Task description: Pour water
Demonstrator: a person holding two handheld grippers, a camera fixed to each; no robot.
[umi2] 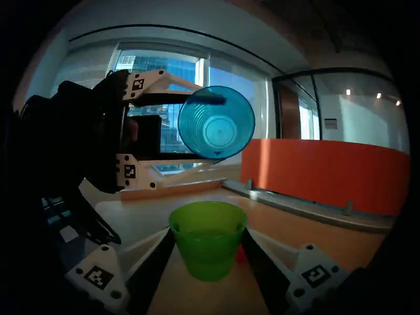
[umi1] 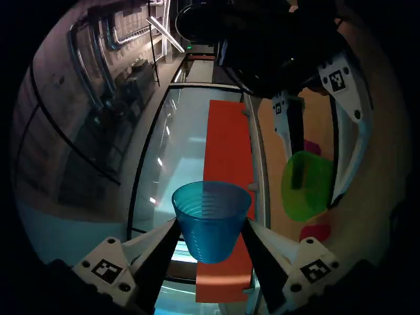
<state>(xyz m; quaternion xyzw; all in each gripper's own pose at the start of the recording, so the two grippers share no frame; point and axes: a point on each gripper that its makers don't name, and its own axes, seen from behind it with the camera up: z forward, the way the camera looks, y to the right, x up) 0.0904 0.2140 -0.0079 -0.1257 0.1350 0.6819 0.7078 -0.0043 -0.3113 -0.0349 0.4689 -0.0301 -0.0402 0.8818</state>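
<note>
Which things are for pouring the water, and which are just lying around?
For the job: blue cup, green cup, left gripper, right gripper.
Just around: orange panel, window, metal rail.

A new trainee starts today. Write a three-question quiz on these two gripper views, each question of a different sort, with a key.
1. True or false: the left gripper is shut on the blue cup.
2. Multiple choice: in the right gripper view, the blue cup is A) tipped on its side, B) standing upright, C) upside down.
3. Fill in: the right gripper grips the ___ cup, which sits upright between its fingers.

Key
1. True: both fingers press on its sides.
2. A: its open mouth and inner bottom face the view.
3. Green: the green cup.
</note>
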